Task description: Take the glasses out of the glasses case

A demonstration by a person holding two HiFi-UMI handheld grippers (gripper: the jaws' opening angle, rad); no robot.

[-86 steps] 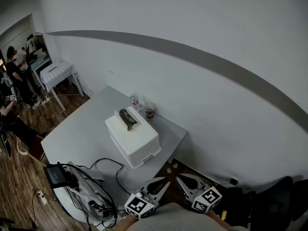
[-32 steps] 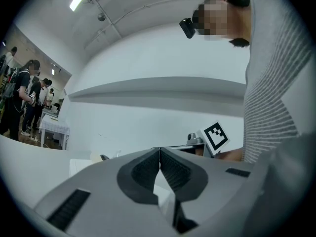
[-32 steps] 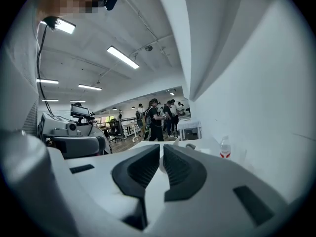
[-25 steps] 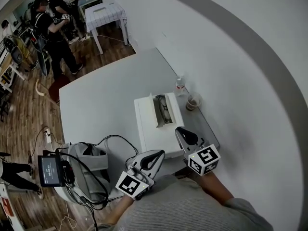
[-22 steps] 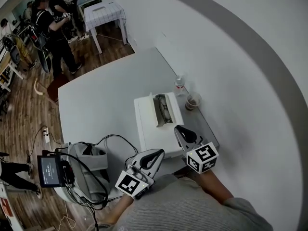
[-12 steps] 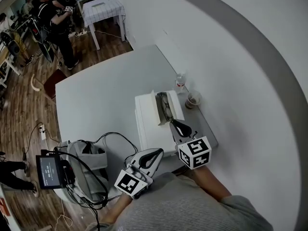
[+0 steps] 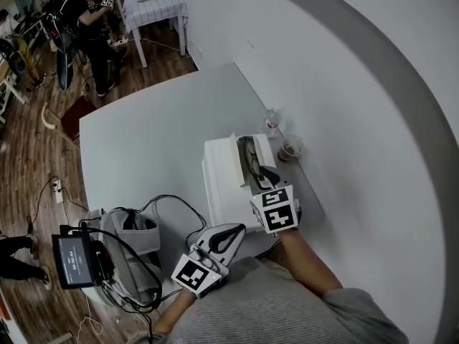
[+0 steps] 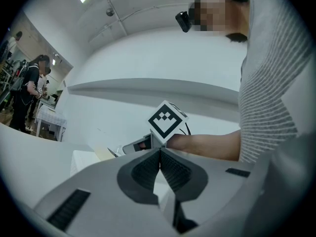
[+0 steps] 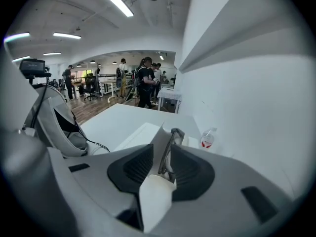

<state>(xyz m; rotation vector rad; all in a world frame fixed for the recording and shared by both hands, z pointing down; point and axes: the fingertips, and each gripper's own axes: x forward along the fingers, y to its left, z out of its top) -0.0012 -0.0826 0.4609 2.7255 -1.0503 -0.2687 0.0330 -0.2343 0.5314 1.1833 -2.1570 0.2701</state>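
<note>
Hovering at the near end of the open glasses case (image 9: 155, 134), the right gripper (image 7: 268, 175) has its jaws released, with a clear gap between the pads. The dark-framed glasses (image 9: 169, 149) lie in the case and run lengthwise through that gap, closer to the right jaw than to the left one. I cannot tell whether either pad touches the frame. The case's pale lid stands up just inside the left jaw, and its rounded near end sits low between the two jaws. The case rests on top of a white perforated box (image 7: 222, 192) on the white tabletop (image 7: 143, 142). Beyond the right jaw and off to its side a small water bottle (image 9: 208, 139) stands on the tabletop, with a cup (image 7: 290, 149) near it. The left gripper (image 7: 233, 231) hangs well back from the case, near the person's body, its jaws clenched pad against pad with nothing in them. Ahead of those jaws are the right gripper's marker cube and the person's forearm. To the left of the left gripper's jaws a grey bag (image 7: 129, 242) with black cables sits at the tabletop's edge.
</note>
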